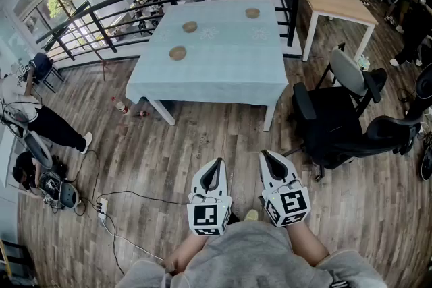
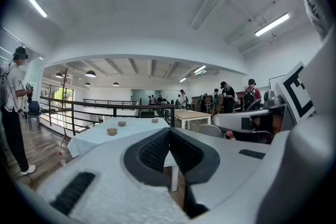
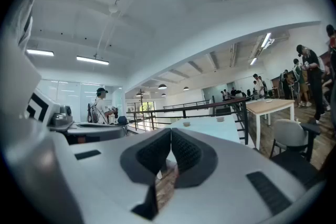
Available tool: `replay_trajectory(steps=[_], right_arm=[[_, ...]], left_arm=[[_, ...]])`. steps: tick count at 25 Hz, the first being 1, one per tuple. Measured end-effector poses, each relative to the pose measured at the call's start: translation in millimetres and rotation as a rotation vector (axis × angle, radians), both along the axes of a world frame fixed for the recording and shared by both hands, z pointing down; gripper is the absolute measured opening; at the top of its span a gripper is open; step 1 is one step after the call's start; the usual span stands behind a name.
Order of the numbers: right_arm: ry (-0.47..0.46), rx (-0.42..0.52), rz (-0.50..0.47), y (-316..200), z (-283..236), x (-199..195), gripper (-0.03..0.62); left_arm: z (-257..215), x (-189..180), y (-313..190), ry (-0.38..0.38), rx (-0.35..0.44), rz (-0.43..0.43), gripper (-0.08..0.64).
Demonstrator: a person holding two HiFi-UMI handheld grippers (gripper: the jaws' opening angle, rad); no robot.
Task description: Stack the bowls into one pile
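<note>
Three small round brown bowls (image 1: 177, 52) (image 1: 190, 27) (image 1: 252, 13) lie apart on one pale-blue-clothed table (image 1: 223, 74) — left gripper (image 1: 217, 162) and right gripper (image 1: 266, 155) both closed, empty.

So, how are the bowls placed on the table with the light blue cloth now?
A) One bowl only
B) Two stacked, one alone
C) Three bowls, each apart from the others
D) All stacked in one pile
C: the head view shows the nearest bowl, the middle bowl and the far bowl each alone on the table, with bare cloth between them and none stacked.
</note>
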State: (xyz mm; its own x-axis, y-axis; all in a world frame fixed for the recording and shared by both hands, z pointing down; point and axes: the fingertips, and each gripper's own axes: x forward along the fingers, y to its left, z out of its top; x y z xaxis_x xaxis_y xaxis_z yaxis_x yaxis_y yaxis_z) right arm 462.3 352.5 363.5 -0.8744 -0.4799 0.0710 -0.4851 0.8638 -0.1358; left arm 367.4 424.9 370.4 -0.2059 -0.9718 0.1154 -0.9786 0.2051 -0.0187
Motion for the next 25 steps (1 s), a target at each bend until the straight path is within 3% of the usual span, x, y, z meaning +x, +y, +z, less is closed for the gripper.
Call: replay_trajectory(steps=[9, 14, 20, 25], right_arm=[[-0.036, -0.001, -0.016, -2.4, -14.3, -2.3, 0.027], [-0.104, -0.045, -0.004, -10.9, -20.7, 0.7, 0.028], [-0.12, -0.097, -0.013, -18.1, -16.2, -2.3, 0.026], [-0.128, -0.071, -0.006, -30.5, -21.5, -14.0, 0.026]], left_arm=[[-6.6, -4.8, 3.7, -0.021, -0.028, -0.031, 0.017], [-6.9, -9.5, 3.6, -0.024, -0.037, -0.047, 0.017], [-3.3, -13.4, -8.7, 0.006, -0.029, -0.037, 0.017], [-5.2, -24.1, -27.7, -0.001, -0.013, -0.008, 0.017]])
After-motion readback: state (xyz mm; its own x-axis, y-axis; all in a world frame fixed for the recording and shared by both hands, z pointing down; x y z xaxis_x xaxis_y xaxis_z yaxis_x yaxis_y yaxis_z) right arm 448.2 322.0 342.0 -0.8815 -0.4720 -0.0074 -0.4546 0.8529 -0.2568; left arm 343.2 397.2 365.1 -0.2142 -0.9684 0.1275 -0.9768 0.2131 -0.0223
